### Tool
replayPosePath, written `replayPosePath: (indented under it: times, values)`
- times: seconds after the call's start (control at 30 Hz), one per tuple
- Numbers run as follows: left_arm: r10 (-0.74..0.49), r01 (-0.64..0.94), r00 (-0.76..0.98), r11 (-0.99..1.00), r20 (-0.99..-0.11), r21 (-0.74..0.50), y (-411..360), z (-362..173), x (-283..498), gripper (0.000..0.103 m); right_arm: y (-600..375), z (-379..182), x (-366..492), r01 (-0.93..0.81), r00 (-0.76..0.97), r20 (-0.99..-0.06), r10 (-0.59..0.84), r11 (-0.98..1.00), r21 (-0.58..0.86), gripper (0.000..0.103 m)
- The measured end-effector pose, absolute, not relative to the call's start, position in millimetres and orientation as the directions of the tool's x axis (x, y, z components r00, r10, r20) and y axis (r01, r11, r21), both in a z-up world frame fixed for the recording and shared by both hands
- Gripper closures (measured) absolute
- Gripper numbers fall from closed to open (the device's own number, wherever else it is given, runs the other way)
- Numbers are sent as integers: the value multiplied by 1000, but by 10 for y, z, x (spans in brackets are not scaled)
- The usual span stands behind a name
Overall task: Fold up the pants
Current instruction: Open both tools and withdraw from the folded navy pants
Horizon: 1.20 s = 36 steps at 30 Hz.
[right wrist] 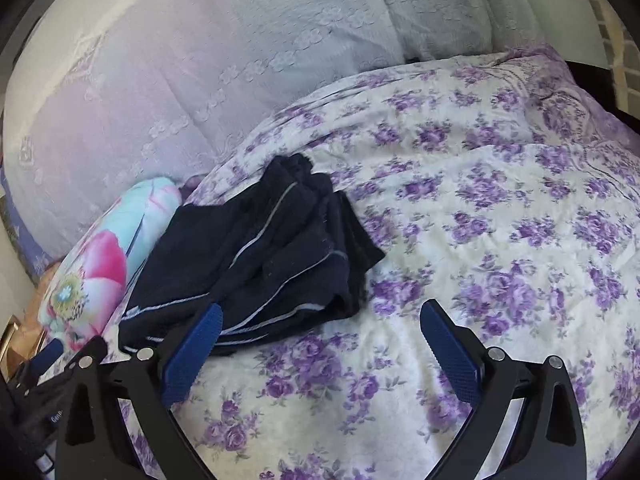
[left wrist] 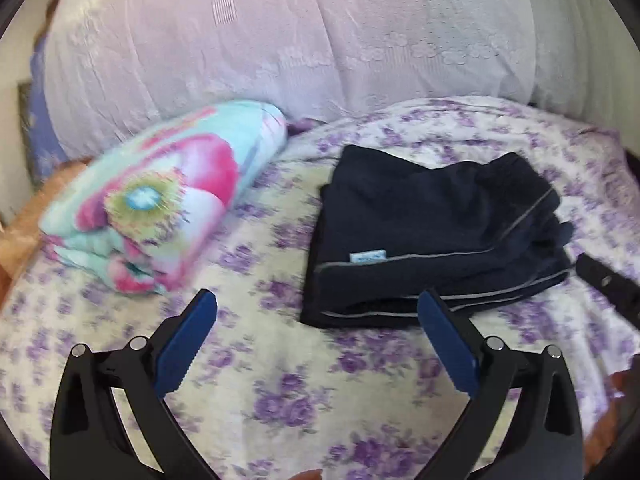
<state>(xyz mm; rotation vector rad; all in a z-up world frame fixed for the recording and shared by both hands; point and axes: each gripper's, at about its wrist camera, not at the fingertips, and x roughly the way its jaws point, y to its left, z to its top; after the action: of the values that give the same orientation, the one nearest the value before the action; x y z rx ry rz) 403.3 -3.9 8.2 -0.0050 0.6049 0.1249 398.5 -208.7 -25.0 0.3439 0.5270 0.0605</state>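
Note:
Dark navy pants (left wrist: 432, 236) with grey piping lie folded into a compact stack on the floral bedspread (left wrist: 260, 360). A small light-blue label shows on the top layer. My left gripper (left wrist: 318, 304) is open and empty, just in front of the stack's near edge. In the right wrist view the pants (right wrist: 260, 256) lie ahead to the left. My right gripper (right wrist: 320, 312) is open and empty, its left fingertip over the stack's near edge. The right gripper's body shows at the right edge of the left wrist view (left wrist: 608, 284).
A rolled colourful floral blanket (left wrist: 160, 196) lies left of the pants and also shows in the right wrist view (right wrist: 100, 264). A large white embroidered cushion (left wrist: 280, 40) rises behind. The purple-flowered bedspread (right wrist: 500, 220) spreads wide to the right.

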Motion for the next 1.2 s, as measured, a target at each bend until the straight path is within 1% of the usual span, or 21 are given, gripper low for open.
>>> replayPosePath:
  times: [0.07,0.17,0.37,1.0,1.13,1.2]
  values:
    - [81,-103,811,995,-580,-5,-5,57,4033,4,-2027,-212,3938,14,874,-464,143,948,318,3]
    - [115,-118,817,993,-565,32,-39,77,4015,4,-1912,-150,3853,-14,892,-433,132,964,266,3]
    - [118,-108,821,993,-559,51,-105,106,3994,4,-1769,-142,3844,-41,887,-443,130,978,205,3]
    - [91,-93,813,995,-575,26,-113,96,4002,4,-1757,-155,3853,-52,882,-449,145,976,212,3]
    - [117,-108,837,993,-534,49,-143,133,3948,5,-1758,-159,3858,-53,881,-449,146,975,215,3]
    - [94,-87,838,995,-538,38,-157,146,3940,5,-1762,-164,3861,-53,881,-450,148,975,218,3]
